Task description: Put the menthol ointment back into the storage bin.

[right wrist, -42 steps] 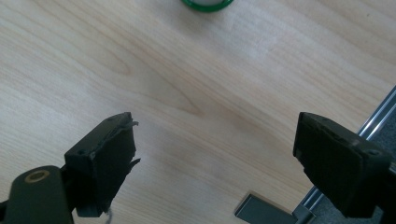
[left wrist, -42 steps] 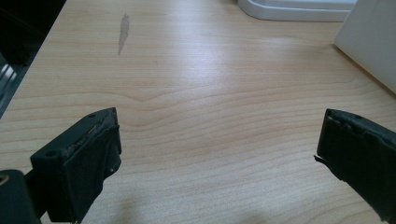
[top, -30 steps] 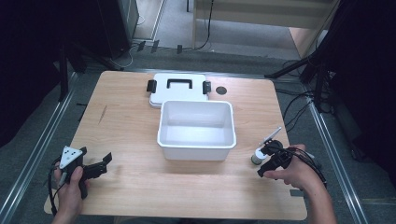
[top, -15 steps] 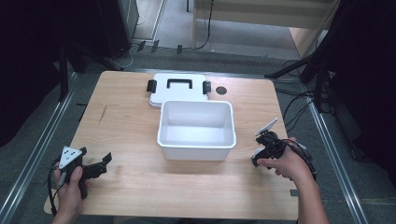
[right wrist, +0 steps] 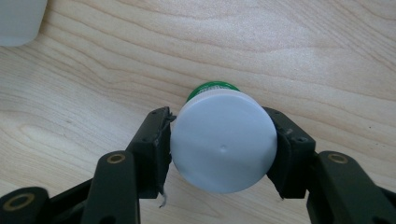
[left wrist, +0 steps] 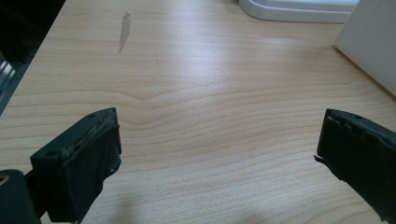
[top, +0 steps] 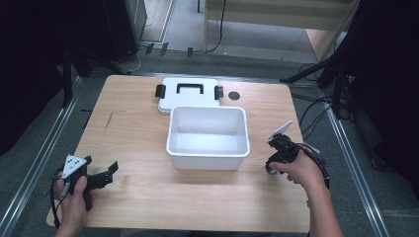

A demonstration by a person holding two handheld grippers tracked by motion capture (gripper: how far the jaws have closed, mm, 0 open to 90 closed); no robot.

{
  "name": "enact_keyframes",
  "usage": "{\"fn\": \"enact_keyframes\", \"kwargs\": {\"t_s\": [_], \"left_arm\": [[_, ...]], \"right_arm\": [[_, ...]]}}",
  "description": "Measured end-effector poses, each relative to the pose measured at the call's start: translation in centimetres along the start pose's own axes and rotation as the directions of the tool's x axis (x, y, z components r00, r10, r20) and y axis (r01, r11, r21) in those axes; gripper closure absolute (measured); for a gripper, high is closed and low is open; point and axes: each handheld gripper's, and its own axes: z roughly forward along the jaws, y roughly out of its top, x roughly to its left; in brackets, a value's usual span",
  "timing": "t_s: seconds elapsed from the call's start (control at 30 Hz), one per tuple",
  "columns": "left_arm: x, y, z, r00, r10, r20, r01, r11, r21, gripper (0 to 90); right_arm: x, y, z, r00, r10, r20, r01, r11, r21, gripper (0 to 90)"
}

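A small bottle (right wrist: pixel 223 140) with a wide white cap and a green body is seen cap-on in the right gripper view, above the wooden table. My right gripper (right wrist: pixel 222 136) is shut on its cap, one jaw on each side. In the high view the right gripper (top: pixel 275 157) is just right of the white bin (top: pixel 207 109), near the table's right edge, and the bottle (top: pixel 270 170) peeks out under it. My left gripper (top: pixel 104 174) rests at the table's front left. It is open, and its fingertips (left wrist: pixel 100 140) stand wide apart over bare wood.
The empty white bin stands at the table's centre. Its lid (top: pixel 173 101), with a black handle and clips, lies flat behind it. A small black disc (top: pixel 234 95) sits right of the lid. The bin's corner (left wrist: pixel 369 42) shows in the left gripper view.
The right hand and its gripper have shifted a little left and forward, toward the bin's right side. The left gripper has not moved.
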Motion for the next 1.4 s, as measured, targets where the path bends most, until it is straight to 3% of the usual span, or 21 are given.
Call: {"fn": "enact_keyframes", "kwargs": {"t_s": [0.2,0.37,0.93,1.4], "left_arm": [[0.0,0.0,0.0,1.0,0.004,-0.001,-0.004,1.0,0.006,0.3],[0.0,0.0,0.0,1.0,0.004,-0.002,-0.004,1.0,0.004,0.3],[0.0,0.0,0.0,1.0,0.003,-0.002,-0.003,1.0,0.002,0.3],[0.0,0.0,0.0,1.0,0.005,0.0,-0.005,1.0,0.003,0.3]], "right_arm": [[-0.1,0.1,-0.2,1.0,0.0,0.001,0.0,1.0,-0.003,51.2],[0.1,0.2,-0.5,0.9996,-0.03,0.0,0.03,1.0,-0.001,51.4],[1.5,1.2,-4.5,0.9908,-0.135,0.008,0.135,0.99,-0.033,51.5],[2.6,2.1,-7.4,0.9911,-0.133,-0.006,0.133,0.99,-0.054,51.5]]}}
